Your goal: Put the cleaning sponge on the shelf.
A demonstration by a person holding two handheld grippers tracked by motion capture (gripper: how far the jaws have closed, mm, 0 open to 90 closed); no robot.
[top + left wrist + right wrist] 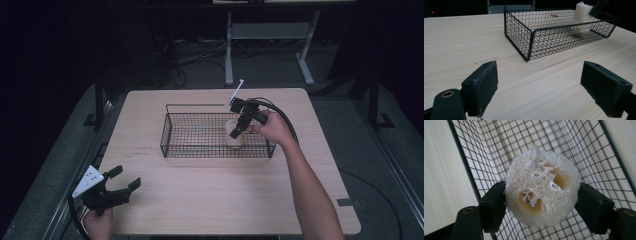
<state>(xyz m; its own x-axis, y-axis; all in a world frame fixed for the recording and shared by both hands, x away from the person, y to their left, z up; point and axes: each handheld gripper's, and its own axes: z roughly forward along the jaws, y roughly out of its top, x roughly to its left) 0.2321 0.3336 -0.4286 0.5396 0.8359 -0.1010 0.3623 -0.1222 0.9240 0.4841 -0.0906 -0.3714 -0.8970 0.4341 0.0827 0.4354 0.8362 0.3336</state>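
Item one, left claw (118, 184): at the near left corner of the surface (200, 200), held in the person's left hand (98, 223), jaws spread wide with nothing between them; a grey three-cornered plate (88, 181) sits on top and a black cable trails off the near edge. In the left gripper view its two black pads (484, 85) stand far apart over bare pale wood, pointing toward the basket. Item two, wire basket (172, 131): black mesh, rectangular, open-topped, resting on the middle of the surface, well apart from the left claw; the wood grain shows through its floor. Item three, loofah sponge (235, 132): pale, fibrous, round in cross-section with several hollow channels, located inside the right end of the basket, standing higher than the basket rim in the left gripper view (581, 15). Item four, right claw (240, 123): gripped by the person's right hand (272, 126), angled down into the basket, jaws closed against opposite sides of the loofah sponge, as the right gripper view (541, 197) shows, with basket mesh behind and below it. A thick black cable (280, 112) loops from this claw over the far right of the surface.
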